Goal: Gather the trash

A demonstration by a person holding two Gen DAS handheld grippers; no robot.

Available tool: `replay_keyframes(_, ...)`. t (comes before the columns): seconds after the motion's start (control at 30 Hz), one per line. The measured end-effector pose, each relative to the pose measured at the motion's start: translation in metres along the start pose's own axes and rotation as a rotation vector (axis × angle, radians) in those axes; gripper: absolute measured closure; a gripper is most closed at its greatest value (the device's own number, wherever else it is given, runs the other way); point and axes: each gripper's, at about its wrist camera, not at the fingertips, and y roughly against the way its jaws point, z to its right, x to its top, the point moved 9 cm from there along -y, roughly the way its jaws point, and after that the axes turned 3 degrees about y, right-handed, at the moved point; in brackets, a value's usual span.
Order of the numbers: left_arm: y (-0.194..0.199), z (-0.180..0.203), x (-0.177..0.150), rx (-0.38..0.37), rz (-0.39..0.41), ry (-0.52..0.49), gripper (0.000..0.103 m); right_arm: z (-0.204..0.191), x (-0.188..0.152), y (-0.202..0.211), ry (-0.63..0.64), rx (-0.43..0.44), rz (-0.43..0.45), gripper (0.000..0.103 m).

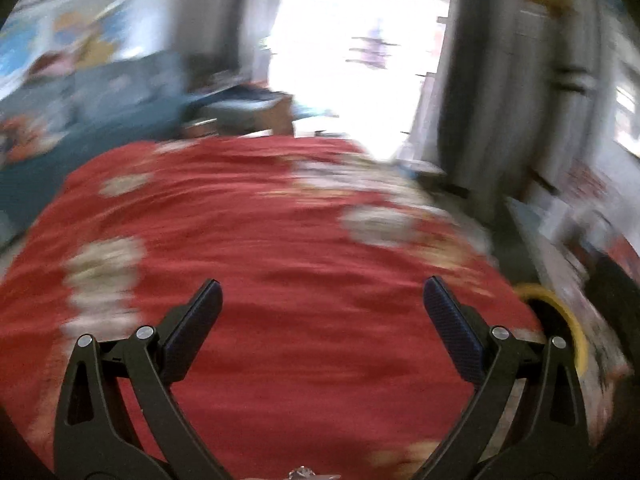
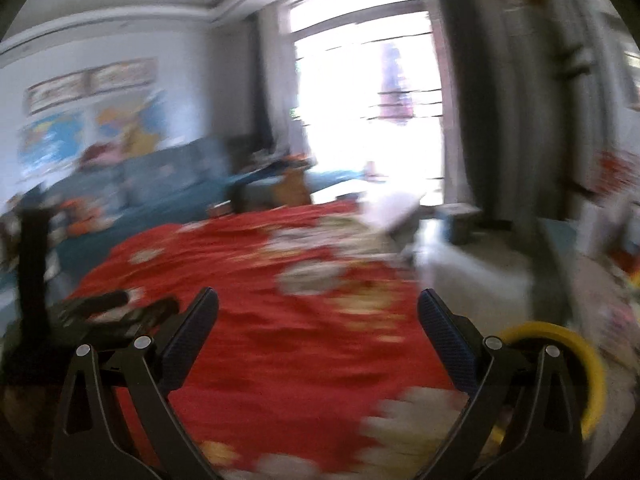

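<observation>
Ahead of both sets of fingers: red flowered cloth [image 1: 260, 240], badly blurred. Left gripper [image 1: 322, 300] and right gripper [image 2: 318, 312] both spread wide, empty. No trash discernible; yellow-rimmed bin [image 2: 576, 364] just right of right fingers. Likely search step; next needs locating trash.

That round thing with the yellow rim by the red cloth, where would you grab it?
Probably by the yellow rim itself, from above, one finger inside the opening and one outside: it looks thin and curved. The right gripper is open and nearest. Blur hides whether the rim is rigid.
</observation>
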Motion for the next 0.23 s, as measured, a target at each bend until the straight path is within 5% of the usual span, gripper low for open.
replay_keyframes(0.17,0.02,-0.2,0.024,0.369,0.04,0.187,0.011,-0.155,0.012,-0.065,0.063,0.316,-0.146,0.006)
replay_keyframes(0.23,0.023,-0.269,0.016,0.492,-0.015,0.222,0.011,-0.223,0.005,-0.093,0.117,0.389,-0.201,0.006)
